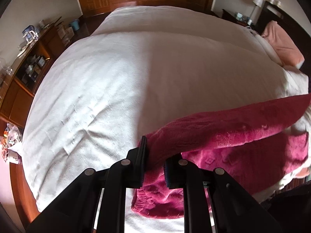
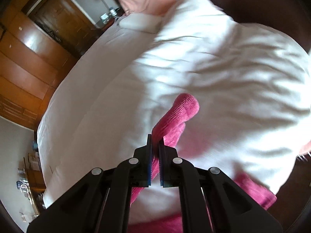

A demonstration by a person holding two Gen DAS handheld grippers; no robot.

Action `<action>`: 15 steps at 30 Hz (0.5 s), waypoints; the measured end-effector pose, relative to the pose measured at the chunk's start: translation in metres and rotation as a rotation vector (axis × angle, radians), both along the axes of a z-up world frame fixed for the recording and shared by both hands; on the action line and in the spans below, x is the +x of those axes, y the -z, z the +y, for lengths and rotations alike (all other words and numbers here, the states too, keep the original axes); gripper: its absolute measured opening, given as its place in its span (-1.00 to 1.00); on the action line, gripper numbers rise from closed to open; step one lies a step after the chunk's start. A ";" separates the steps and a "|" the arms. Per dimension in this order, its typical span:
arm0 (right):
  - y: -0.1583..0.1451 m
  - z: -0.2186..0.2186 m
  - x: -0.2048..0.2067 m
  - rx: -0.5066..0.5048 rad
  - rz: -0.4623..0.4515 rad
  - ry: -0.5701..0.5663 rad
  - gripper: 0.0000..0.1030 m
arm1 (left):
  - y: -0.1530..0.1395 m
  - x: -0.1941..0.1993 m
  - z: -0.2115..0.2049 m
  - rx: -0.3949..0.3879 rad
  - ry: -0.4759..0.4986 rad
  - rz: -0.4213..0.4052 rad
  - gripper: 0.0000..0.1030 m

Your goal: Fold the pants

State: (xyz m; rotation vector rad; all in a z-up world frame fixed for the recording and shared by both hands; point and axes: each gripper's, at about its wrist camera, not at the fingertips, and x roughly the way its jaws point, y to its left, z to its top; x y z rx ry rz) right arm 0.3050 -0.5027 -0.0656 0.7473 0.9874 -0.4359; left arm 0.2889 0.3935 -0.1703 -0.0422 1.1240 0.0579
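The pants (image 1: 223, 134) are fuzzy magenta fleece, lying on a white bed (image 1: 120, 81). In the left wrist view my left gripper (image 1: 155, 155) is shut on the pants at one end, lifting a leg that stretches away to the right above the rest of the garment. In the right wrist view my right gripper (image 2: 155, 145) is shut on the pants' other end (image 2: 178, 112), whose ribbed cuff sticks up past the fingers. More magenta cloth (image 2: 254, 192) lies below on the bed (image 2: 213, 68).
A pink pillow (image 1: 281, 44) lies at the bed's head beside a dark nightstand with a lamp (image 1: 256, 2). A wooden shelf unit (image 1: 29, 62) with clutter stands to the left. A wooden wardrobe (image 2: 25, 58) lines the far wall.
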 end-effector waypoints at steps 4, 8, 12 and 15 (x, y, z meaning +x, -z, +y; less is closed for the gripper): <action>0.013 -0.006 -0.069 0.002 0.020 0.033 -0.90 | -0.002 -0.020 -0.007 0.017 0.035 0.012 -0.72; 0.033 -0.009 -0.121 0.015 0.030 0.043 -0.90 | 0.001 -0.049 -0.013 0.035 0.046 0.030 -0.72; 0.058 -0.014 -0.160 0.015 0.040 0.031 -0.90 | 0.013 -0.073 -0.020 0.059 0.045 0.072 -0.72; 0.069 -0.015 -0.190 0.011 0.048 0.023 -0.90 | 0.028 -0.086 -0.028 0.078 0.058 0.124 -0.72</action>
